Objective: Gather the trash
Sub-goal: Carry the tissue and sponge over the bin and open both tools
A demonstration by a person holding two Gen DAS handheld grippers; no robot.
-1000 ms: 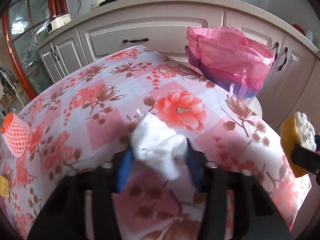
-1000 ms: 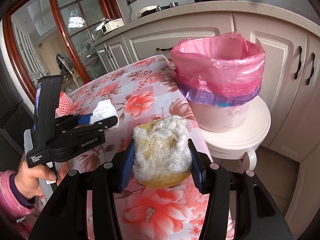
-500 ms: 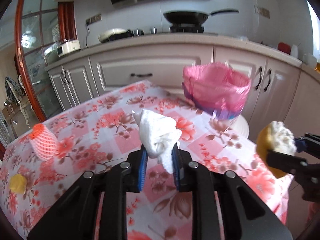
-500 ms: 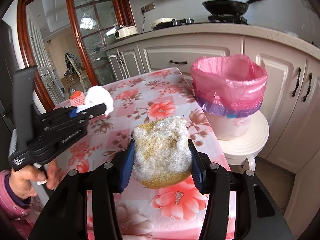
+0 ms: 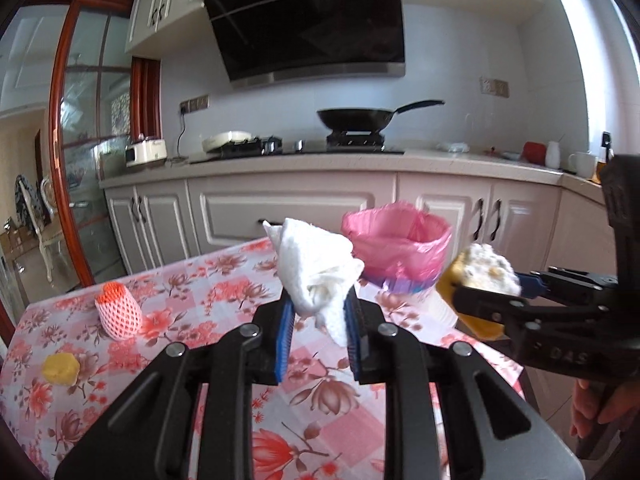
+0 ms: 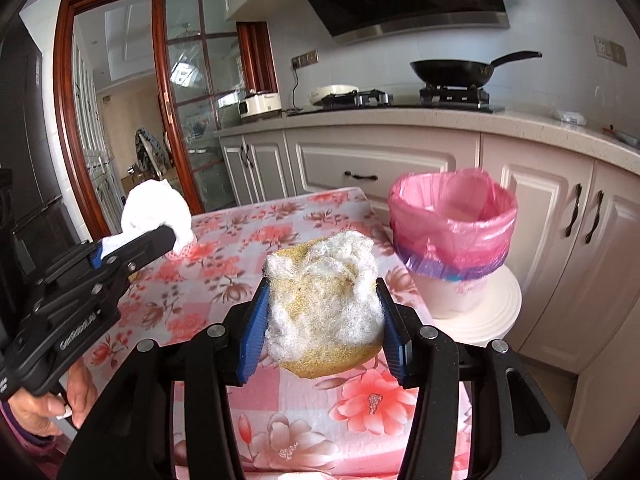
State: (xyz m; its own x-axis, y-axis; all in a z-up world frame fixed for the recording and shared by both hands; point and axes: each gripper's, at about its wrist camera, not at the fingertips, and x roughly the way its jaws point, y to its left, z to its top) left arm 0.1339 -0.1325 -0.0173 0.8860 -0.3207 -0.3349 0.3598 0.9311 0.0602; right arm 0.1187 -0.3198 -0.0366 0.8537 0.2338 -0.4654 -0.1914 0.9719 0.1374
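My left gripper (image 5: 318, 320) is shut on a crumpled white tissue (image 5: 314, 270) and holds it above the flowered table (image 5: 192, 312). My right gripper (image 6: 322, 312) is shut on a worn yellow sponge (image 6: 322, 308) with a white fuzzy top, above the table's right end. The sponge also shows in the left wrist view (image 5: 482, 276), and the tissue in the right wrist view (image 6: 154, 208). A bin lined with a pink bag (image 6: 452, 224) stands on a white stool (image 6: 480, 316) off the table's right edge, beyond both grippers.
An orange-pink foam fruit net (image 5: 118, 310) and a small yellow lump (image 5: 60, 368) lie on the table's left part. Kitchen cabinets (image 6: 380, 168) and a counter with a black pan (image 5: 352, 118) run behind the table and bin.
Both grippers have risen and tilted up, so the table and bin sit lower in view. The left gripper has lifted the tissue clear of the table. The sponge stays held.
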